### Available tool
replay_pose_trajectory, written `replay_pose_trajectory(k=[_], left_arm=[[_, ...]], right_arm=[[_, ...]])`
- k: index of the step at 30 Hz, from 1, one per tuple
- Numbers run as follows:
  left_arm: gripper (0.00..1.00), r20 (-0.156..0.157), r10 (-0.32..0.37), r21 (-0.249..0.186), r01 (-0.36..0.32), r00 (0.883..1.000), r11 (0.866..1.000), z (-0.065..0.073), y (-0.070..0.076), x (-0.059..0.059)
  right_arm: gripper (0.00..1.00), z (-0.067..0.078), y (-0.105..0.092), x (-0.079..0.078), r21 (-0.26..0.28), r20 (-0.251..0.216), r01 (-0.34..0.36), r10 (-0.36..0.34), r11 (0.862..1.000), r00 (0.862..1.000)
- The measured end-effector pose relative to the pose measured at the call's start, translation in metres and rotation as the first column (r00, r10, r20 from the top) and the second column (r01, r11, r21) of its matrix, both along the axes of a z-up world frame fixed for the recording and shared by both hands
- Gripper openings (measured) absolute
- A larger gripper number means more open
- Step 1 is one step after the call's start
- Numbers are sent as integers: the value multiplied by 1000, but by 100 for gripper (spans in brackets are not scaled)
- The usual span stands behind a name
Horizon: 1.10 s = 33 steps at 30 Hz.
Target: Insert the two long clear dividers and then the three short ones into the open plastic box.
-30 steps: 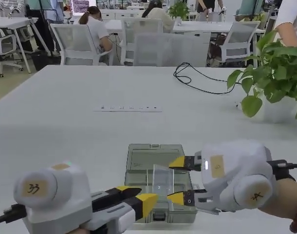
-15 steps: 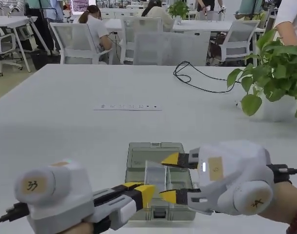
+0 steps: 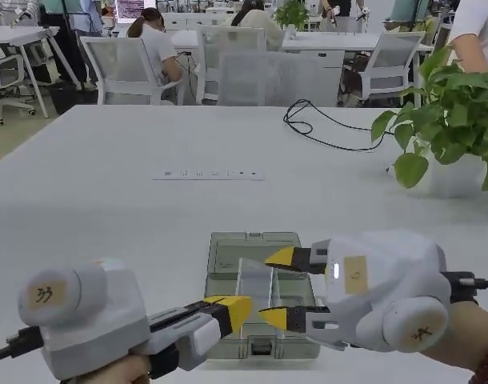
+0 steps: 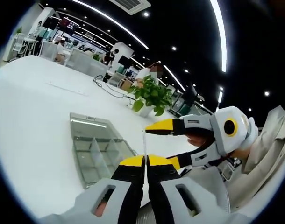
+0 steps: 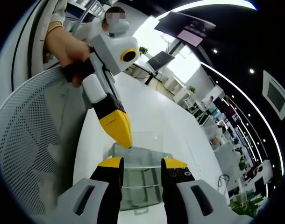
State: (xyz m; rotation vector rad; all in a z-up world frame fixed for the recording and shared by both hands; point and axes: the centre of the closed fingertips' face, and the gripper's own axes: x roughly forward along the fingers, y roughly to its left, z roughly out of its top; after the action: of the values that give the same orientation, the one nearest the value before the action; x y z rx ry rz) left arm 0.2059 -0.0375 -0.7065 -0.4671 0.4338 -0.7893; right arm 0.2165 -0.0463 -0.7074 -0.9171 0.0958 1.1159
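Note:
The open clear plastic box (image 3: 228,260) lies on the white table near its front edge, with dividers standing inside it (image 4: 93,144). My left gripper (image 3: 232,306) is shut on the corner of a clear divider (image 3: 256,280), holding it upright just above the box. In the left gripper view the divider's thin edge (image 4: 144,142) rises from between the closed jaws (image 4: 146,161). My right gripper (image 3: 276,288) is open, one jaw on each side of the divider and not touching it. In the right gripper view the divider (image 5: 145,140) stands ahead of the open jaws (image 5: 142,163), over the box (image 5: 138,182).
A potted plant (image 3: 444,120) stands at the right of the table, with a black cable (image 3: 324,128) looping at the far side. A thin strip (image 3: 210,175) lies mid-table. Chairs, desks and seated people are beyond the far edge.
The left gripper has carried the divider slightly left and up over the box. The right gripper has shifted left with it, jaws still open around the divider.

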Motion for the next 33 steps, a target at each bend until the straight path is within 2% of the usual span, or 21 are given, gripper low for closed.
replay_pose_trajectory(k=[4,7,11,13,16,18,21,24,25,28,30,31,32,33], left_arm=[[0,2,-5,0,5,1000,1000,3,0,0],[0,23,-9,21,9,1000,1000,5,0,1],[0,72,-22,108,14,997,994,1,5,4],[0,107,-42,165,24,993,986,-1,7,3],[0,146,-77,239,41,986,970,-5,10,3],[0,173,-104,291,50,979,955,-7,12,3],[0,206,-162,363,79,965,928,-9,13,1],[0,216,-213,398,113,953,910,-11,12,-1],[0,228,-239,422,126,944,898,-11,11,-2],[0,244,-314,515,152,917,844,-16,11,-4],[0,239,-317,511,159,918,845,-17,10,-5],[0,243,-346,529,174,906,830,-18,9,-6],[0,245,-356,540,178,902,823,-18,8,-6],[0,248,-375,559,184,893,808,-19,7,-7]], right_arm=[[33,3,0,0,15,10,6,-6,1000,1000],[34,7,1,0,35,12,9,-10,999,1000],[35,11,0,-1,68,-21,19,-17,997,1000],[35,12,0,-1,79,-41,25,-22,997,999],[35,13,0,-3,115,-96,32,-21,993,995],[34,15,-1,-2,128,-118,37,-21,991,993],[34,19,-1,-2,170,-175,53,-22,984,984],[34,21,0,-1,194,-215,65,-22,979,976],[34,21,0,-1,196,-222,61,-16,979,975],[32,19,0,-3,187,-241,47,0,981,970],[32,17,-1,-4,178,-257,37,10,983,966],[32,15,-2,-4,171,-264,38,8,984,965],[31,13,-2,-5,165,-269,33,13,986,963],[29,8,-3,-9,153,-303,29,20,988,953]])
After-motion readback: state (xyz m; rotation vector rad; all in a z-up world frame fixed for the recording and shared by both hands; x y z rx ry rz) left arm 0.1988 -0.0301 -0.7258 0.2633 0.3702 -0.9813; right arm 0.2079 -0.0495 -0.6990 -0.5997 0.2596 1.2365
